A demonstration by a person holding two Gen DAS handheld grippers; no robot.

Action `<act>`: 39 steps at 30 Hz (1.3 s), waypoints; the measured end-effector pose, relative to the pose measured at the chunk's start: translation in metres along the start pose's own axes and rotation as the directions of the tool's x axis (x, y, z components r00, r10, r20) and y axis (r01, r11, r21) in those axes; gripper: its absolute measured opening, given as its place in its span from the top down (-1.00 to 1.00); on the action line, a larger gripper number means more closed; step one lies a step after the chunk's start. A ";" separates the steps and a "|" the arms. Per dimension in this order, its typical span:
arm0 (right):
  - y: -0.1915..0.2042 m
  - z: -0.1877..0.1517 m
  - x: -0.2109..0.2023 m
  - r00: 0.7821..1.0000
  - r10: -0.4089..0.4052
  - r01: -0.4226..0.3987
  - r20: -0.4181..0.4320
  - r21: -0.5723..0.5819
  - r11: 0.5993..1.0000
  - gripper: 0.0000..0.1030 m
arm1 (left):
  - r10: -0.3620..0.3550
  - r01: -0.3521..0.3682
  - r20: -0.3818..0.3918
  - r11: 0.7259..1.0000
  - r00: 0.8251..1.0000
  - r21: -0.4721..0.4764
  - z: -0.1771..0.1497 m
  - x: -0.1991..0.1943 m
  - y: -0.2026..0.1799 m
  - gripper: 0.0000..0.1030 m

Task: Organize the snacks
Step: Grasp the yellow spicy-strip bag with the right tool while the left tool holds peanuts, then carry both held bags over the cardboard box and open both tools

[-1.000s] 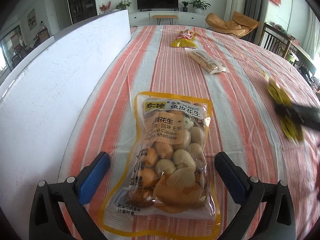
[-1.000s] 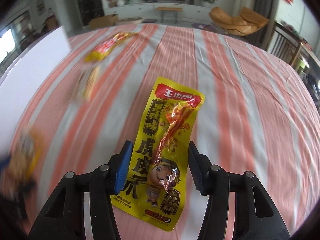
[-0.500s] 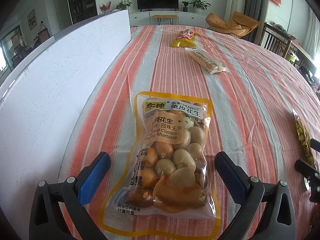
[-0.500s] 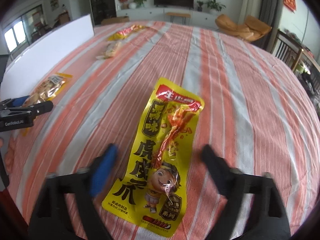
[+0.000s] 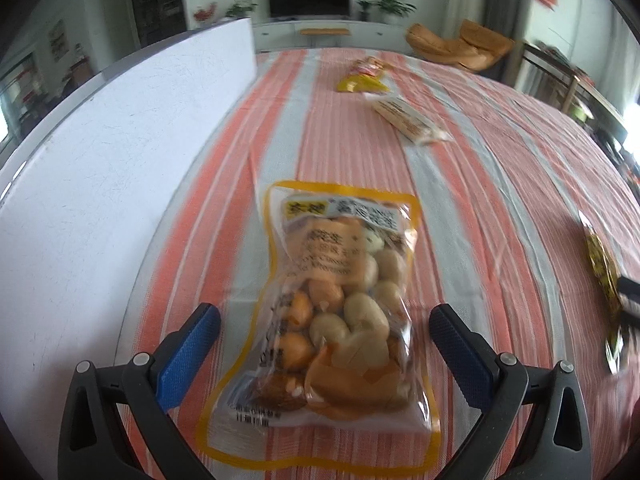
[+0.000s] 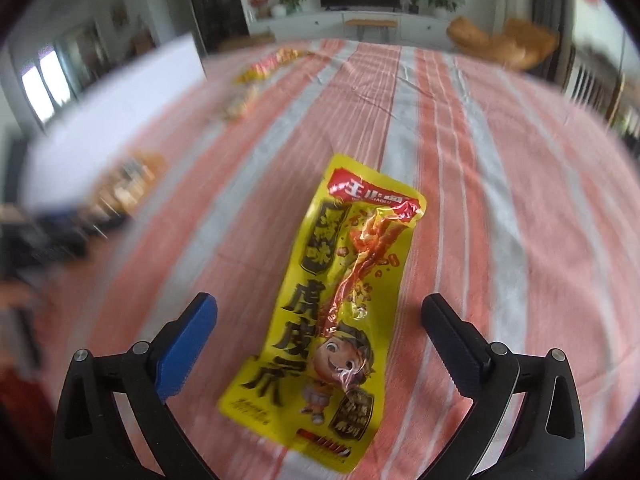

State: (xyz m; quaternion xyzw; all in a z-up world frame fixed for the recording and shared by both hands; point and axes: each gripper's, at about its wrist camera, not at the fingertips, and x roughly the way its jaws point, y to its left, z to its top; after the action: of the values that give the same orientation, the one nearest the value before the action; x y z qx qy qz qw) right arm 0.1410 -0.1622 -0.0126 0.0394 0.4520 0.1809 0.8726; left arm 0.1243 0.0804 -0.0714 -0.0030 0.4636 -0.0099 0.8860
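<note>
A clear, yellow-edged bag of coated peanuts point(image 5: 340, 264) lies flat on the striped tablecloth point(image 5: 500, 184). My left gripper point(image 5: 324, 314) stands open around its near half, both pads well off the plastic. In the right wrist view a long yellow spicy-snack pack point(image 6: 332, 312) lies on the cloth between the fingers of my right gripper point(image 6: 320, 302). Its jaws are opening wide and neither pad touches the pack. The same pack point(image 5: 600, 272) shows at the right edge of the left wrist view.
A white board point(image 5: 100, 184) runs along the table's left side. Far up the table lie a yellow-red snack bag point(image 5: 364, 76) and a long pale wrapped pack point(image 5: 408, 120). Chairs, a TV cabinet and plants stand beyond the table.
My right gripper swung across the table and let go of the yellow pack, going from shut on it to wide apart. The pack now rests on the cloth. The left gripper stayed put.
</note>
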 end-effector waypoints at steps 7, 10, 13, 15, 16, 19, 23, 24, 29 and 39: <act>-0.043 0.006 -0.017 0.996 0.092 -0.086 -0.010 0.264 0.961 -0.96 | -0.077 0.086 -0.077 0.989 0.994 0.122 -0.004 -0.005 -0.010 -0.99; -0.003 0.013 -0.001 0.995 0.028 -0.014 -0.095 0.143 0.990 -0.98 | -0.088 0.095 -0.072 0.990 0.993 0.101 0.003 -0.002 -0.011 -0.94; 0.033 0.015 0.020 0.981 -0.155 0.152 -0.114 -0.038 0.988 -0.98 | -0.060 0.060 -0.007 0.995 0.998 0.075 0.003 -0.008 -0.007 -0.24; 0.042 0.014 0.027 0.967 -0.241 0.235 -0.085 -0.080 0.969 -0.84 | -0.073 0.073 -0.001 0.996 0.997 0.055 0.001 -0.010 -0.003 -0.18; 0.041 0.014 0.022 0.965 -0.253 0.250 -0.073 -0.057 0.967 -0.48 | -0.089 0.089 0.004 0.995 0.996 0.045 -0.003 -0.014 0.000 -0.17; 0.026 0.015 0.004 0.975 -0.205 0.207 -0.083 0.019 0.978 0.06 | -0.148 0.148 0.031 0.989 0.989 0.001 -0.012 -0.028 0.007 -0.16; -0.006 0.008 -0.022 0.999 0.041 -0.032 -0.031 0.260 0.965 0.11 | -0.289 0.293 0.058 0.954 0.955 -0.064 -0.007 -0.053 0.013 -0.16; -0.008 0.009 -0.025 0.996 0.090 -0.081 -0.015 0.302 0.950 0.11 | -0.319 0.325 0.079 0.943 0.945 -0.075 -0.002 -0.064 0.015 -0.16; 0.032 0.045 -0.041 0.963 0.262 -0.268 0.061 0.308 0.913 0.11 | -0.355 0.382 0.197 0.916 0.914 -0.120 0.024 -0.120 0.055 -0.17; 0.267 0.147 -0.027 0.815 0.580 -0.580 0.020 -0.004 0.815 0.08 | 0.066 0.013 0.223 0.942 0.973 -0.336 0.029 -0.174 0.229 -0.29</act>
State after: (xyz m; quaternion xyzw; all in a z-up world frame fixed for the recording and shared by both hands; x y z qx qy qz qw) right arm 0.1705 0.0911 0.1570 0.1779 0.4098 0.4369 0.7807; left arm 0.0522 0.3132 0.0845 -0.1485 0.3523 0.0813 0.9205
